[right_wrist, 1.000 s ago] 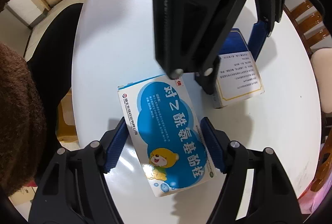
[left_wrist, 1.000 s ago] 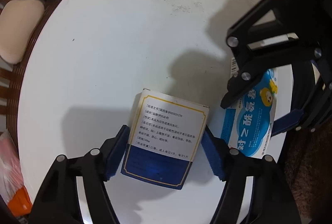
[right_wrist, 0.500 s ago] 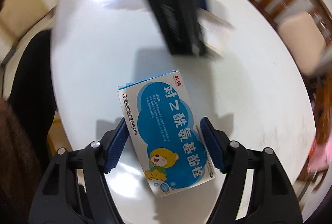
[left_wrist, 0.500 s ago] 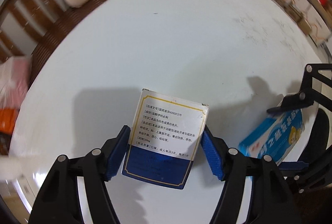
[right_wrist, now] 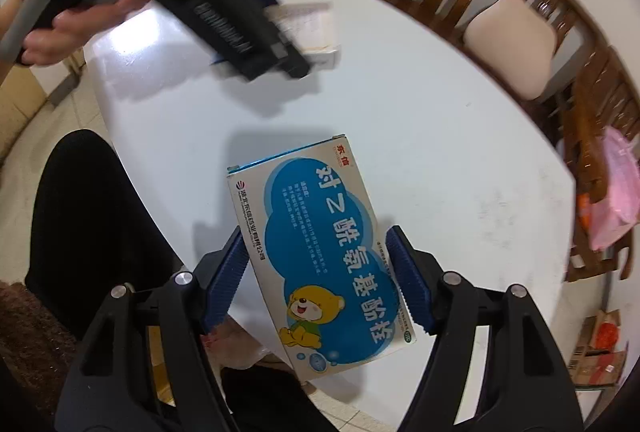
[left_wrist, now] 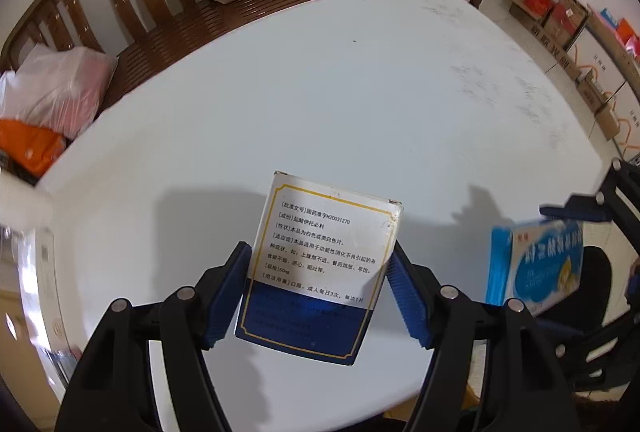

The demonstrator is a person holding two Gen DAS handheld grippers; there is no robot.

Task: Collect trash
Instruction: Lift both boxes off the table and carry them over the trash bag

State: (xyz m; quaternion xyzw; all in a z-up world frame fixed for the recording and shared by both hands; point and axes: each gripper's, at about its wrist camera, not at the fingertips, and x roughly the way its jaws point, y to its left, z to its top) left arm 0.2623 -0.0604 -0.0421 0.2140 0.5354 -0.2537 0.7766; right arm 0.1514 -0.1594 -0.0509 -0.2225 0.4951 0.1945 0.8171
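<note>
1. Above the table's (left_wrist: pixel 360 92) near edge, my left gripper (left_wrist: pixel 320 292) clamps the navy box (left_wrist: pixel 320 264) by its sides, clear of the tabletop.
2. My right gripper (right_wrist: pixel 318 284) pinches the bear box (right_wrist: pixel 320 252) likewise, ready to bin.

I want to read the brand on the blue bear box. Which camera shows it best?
The right wrist view: the blue bear box fills the centre, face-on, sharp, held in the right claw. The left wrist view shows it small, blurred, at the right edge.
</note>
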